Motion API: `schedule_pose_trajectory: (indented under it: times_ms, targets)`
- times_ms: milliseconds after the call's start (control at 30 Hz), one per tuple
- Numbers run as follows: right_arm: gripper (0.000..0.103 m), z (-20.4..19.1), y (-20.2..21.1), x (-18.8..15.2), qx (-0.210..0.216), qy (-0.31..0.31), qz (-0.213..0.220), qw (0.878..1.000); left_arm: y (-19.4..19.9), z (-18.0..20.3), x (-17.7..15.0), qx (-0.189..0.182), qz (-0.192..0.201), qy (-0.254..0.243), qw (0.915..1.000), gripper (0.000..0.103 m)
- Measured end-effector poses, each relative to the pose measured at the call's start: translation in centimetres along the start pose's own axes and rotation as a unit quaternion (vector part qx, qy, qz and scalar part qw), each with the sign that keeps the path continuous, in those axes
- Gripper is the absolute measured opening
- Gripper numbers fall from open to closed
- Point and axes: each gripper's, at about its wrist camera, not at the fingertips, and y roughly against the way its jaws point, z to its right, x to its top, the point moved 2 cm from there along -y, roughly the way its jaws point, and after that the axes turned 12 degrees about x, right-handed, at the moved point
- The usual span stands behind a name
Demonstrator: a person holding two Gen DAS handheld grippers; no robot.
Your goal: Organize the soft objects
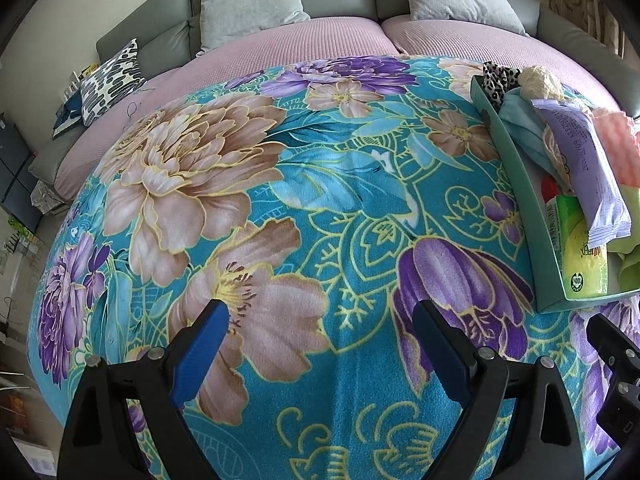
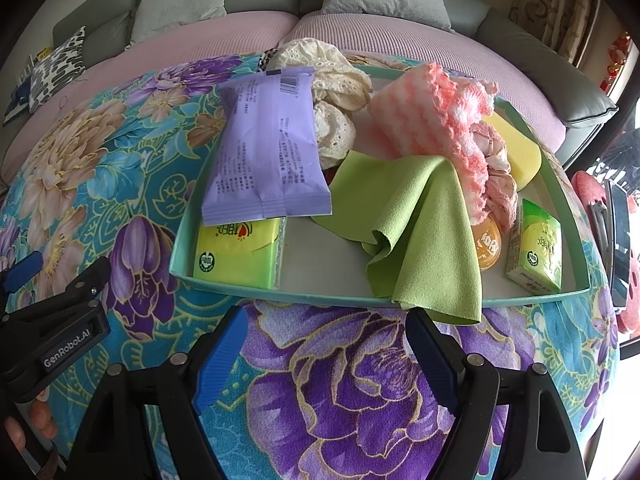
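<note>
A teal tray (image 2: 280, 292) (image 1: 516, 168) lies on a floral blanket (image 1: 320, 208) and holds soft things. In it are a purple packet (image 2: 266, 148) (image 1: 592, 176), a green cloth (image 2: 420, 224) draped over the front rim, a pink-and-white knit piece (image 2: 432, 112), cream lace fabric (image 2: 336, 92), a yellow sponge (image 2: 520, 148) and two green tissue packs (image 2: 240, 252) (image 2: 534, 248). My right gripper (image 2: 326, 344) stands open just before the tray's front edge, nothing between its blue pads. My left gripper (image 1: 320, 332) hangs open over bare blanket, left of the tray.
Behind the blanket runs a grey sofa with pink covers (image 1: 280, 44) and grey cushions (image 1: 248, 0). A black-and-white patterned cushion (image 1: 108, 80) lies at the far left. An orange round lid (image 2: 486, 246) sits in the tray. A dark device (image 2: 618, 240) and red object stand at the right edge.
</note>
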Motion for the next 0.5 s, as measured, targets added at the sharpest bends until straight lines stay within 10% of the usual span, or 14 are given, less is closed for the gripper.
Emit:
schedule_pose_trajectory:
  times_ms: [500]
  targets:
    - [0.084,0.03,-0.04,-0.04,0.001,0.000,0.001,1.000,-0.05,-0.12,-0.09,0.001,0.003,0.003,1.0000,0.093]
